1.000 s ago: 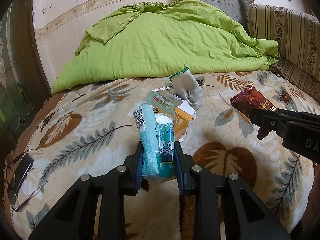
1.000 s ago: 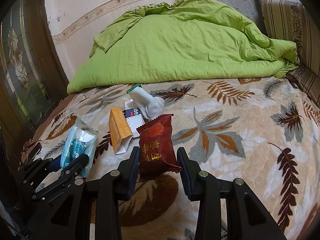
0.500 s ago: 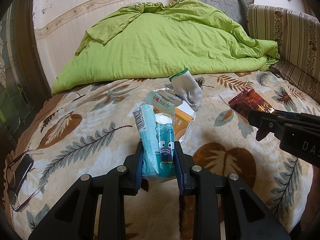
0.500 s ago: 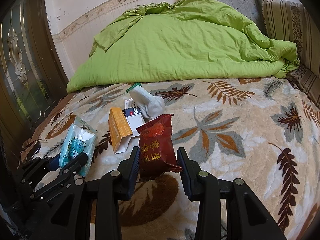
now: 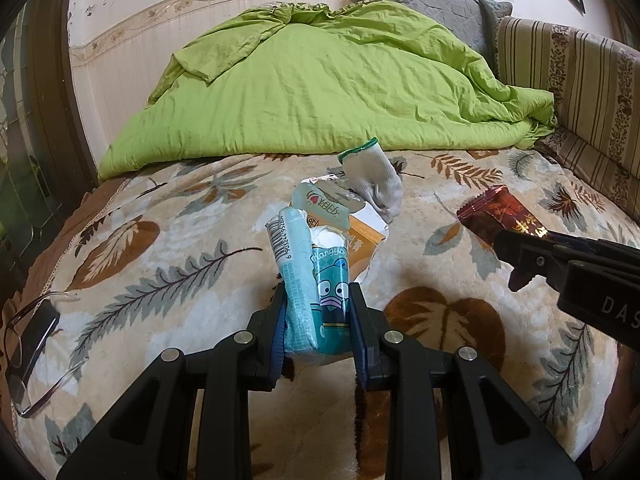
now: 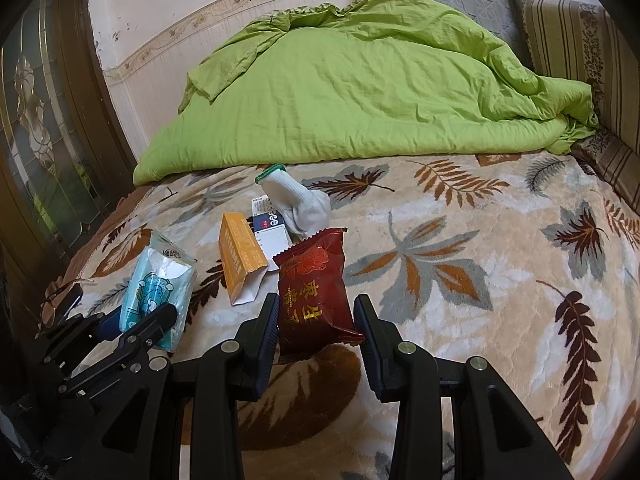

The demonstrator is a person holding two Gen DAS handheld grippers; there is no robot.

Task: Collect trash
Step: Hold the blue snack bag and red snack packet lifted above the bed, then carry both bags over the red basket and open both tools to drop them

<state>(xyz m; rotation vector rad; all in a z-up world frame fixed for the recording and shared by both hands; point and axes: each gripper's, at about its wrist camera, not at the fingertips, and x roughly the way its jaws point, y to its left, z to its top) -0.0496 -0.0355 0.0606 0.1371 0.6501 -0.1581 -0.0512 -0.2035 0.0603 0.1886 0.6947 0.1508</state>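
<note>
We are looking over a plush, leaf-printed blanket (image 6: pixel 460 248) covering the bed, soft and fuzzy in cream, brown and grey, with a crumpled lime-green quilt (image 5: pixel 320 80) heaped behind it and a striped, flower-banded headboard (image 5: pixel 580 72) at the right.

Our left gripper (image 5: pixel 318 320) is clamping a soft teal tissue pack (image 5: pixel 316 276), its crinkly plastic torn open at the top with white tissue showing. The jaws are pressing both sides of the pack, holding it upright above the blanket. We are reading a barcode strip and part of a word like "Hangyo" over a cartoon face.

Our right gripper (image 6: pixel 316 320) is pinching a glossy dark-red snack wrapper (image 6: pixel 314 288), pillow-shaped with crimped ends, carrying gold Chinese characters and a rose emblem. The jaws are closed on its lower half.

Beyond both, near the middle of the bed, an orange carton (image 6: pixel 240 260) with an open flap is lying beside a small white box (image 6: pixel 270 232) with printed text too small to read. A white knit glove (image 6: pixel 296 200) with a green cuff is resting against that box. Eyeglasses (image 5: pixel 28 344) are lying at the left edge.
</note>
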